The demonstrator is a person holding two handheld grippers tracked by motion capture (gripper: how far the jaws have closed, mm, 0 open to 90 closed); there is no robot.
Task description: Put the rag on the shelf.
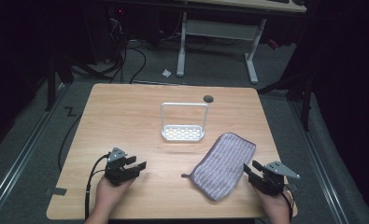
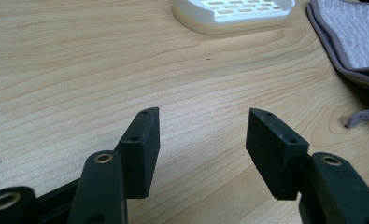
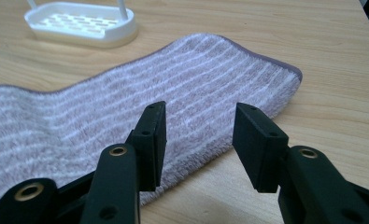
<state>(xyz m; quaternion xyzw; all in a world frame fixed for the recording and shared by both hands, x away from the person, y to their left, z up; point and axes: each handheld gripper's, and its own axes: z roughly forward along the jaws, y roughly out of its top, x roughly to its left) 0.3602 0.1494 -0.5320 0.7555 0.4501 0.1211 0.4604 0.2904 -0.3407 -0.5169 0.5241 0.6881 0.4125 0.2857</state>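
Here both the left gripper (image 1: 136,166) and right gripper (image 1: 250,168) gape empty beside an unlabelled striped cloth (image 1: 224,165).

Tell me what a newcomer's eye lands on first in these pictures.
First the striped purple-grey towel, lying folded on the wooden table toward its near right, just ahead of the open right claw. Next the white rack with its tall loop handle, standing at the table's middle. The left claw rests open over bare wood at near left.

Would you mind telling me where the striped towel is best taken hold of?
Probably grip the towel at its long edge nearest the right hand-held gripper, coming in low from the right. It lies flat and folded, so that edge offers thickness for the open jaws.
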